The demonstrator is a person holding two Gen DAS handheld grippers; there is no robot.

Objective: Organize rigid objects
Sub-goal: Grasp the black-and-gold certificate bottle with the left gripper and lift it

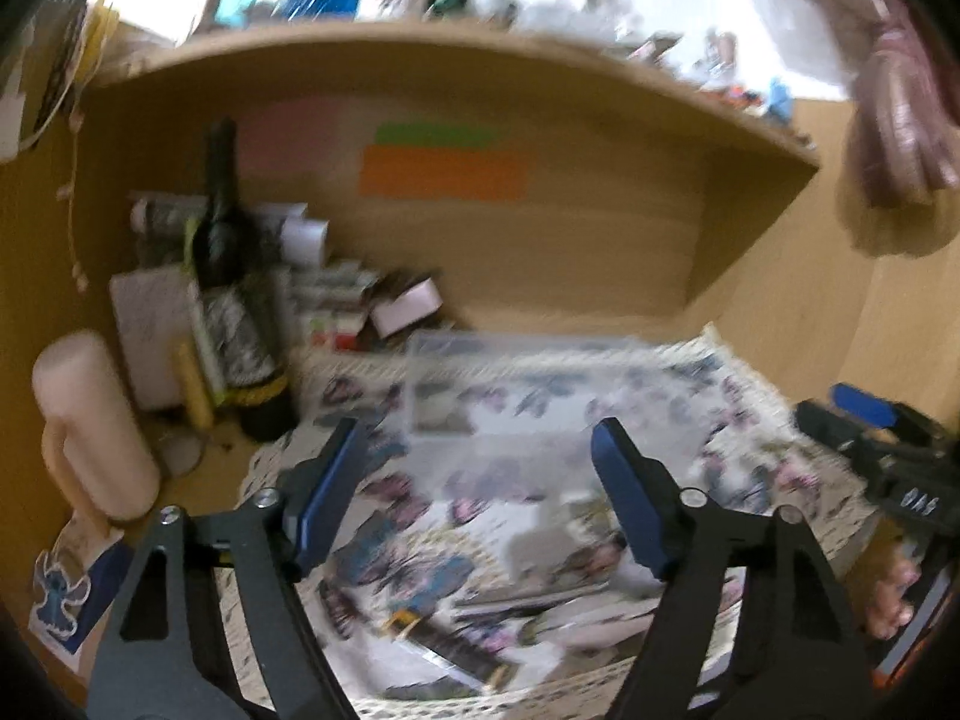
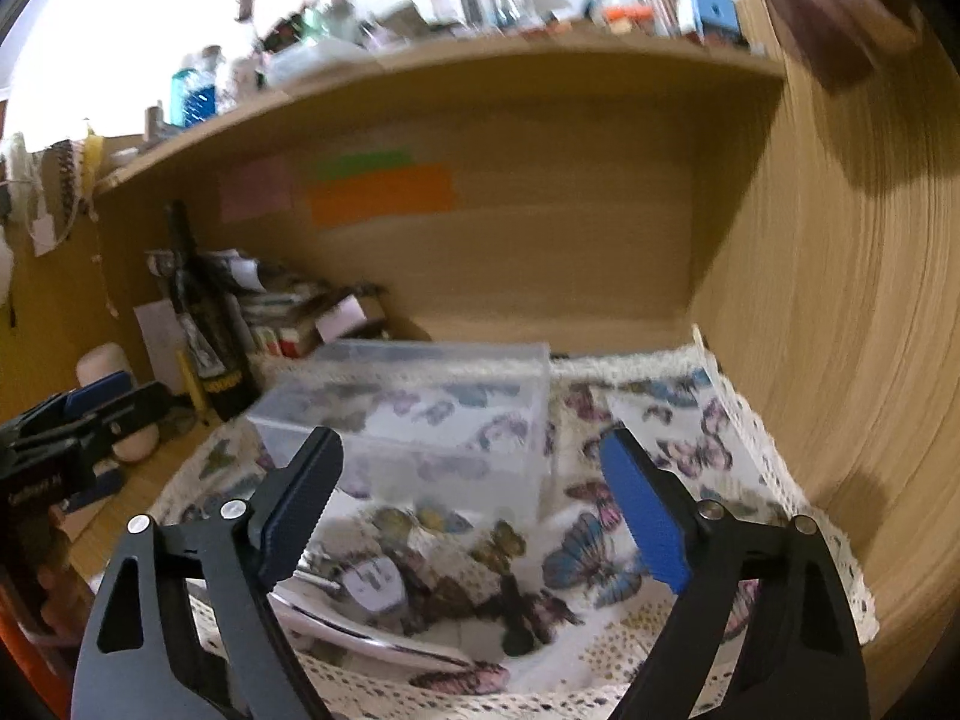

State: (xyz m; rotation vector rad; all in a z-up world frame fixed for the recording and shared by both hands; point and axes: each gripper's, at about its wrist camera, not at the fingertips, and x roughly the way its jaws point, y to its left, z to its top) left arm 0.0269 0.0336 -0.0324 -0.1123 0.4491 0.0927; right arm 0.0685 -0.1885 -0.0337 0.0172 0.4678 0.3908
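Observation:
A clear plastic box (image 2: 420, 408) stands on a butterfly-print cloth (image 2: 678, 456) inside a wooden desk alcove; it also shows, blurred, in the left wrist view (image 1: 480, 384). Near the front of the cloth lie a white charger plug (image 2: 375, 585), a metal utensil (image 2: 372, 636) and a dark pen-like object (image 1: 444, 654). My left gripper (image 1: 480, 480) is open and empty above the cloth. My right gripper (image 2: 474, 492) is open and empty, just in front of the box. Each gripper shows at the edge of the other's view.
A dark wine bottle (image 1: 234, 276), a pale pink mug (image 1: 90, 420), small boxes (image 1: 384, 306) and papers crowd the left of the alcove. Sticky notes (image 1: 444, 171) are on the back wall. A cluttered shelf (image 2: 456, 54) runs overhead. A wooden wall (image 2: 840, 312) is on the right.

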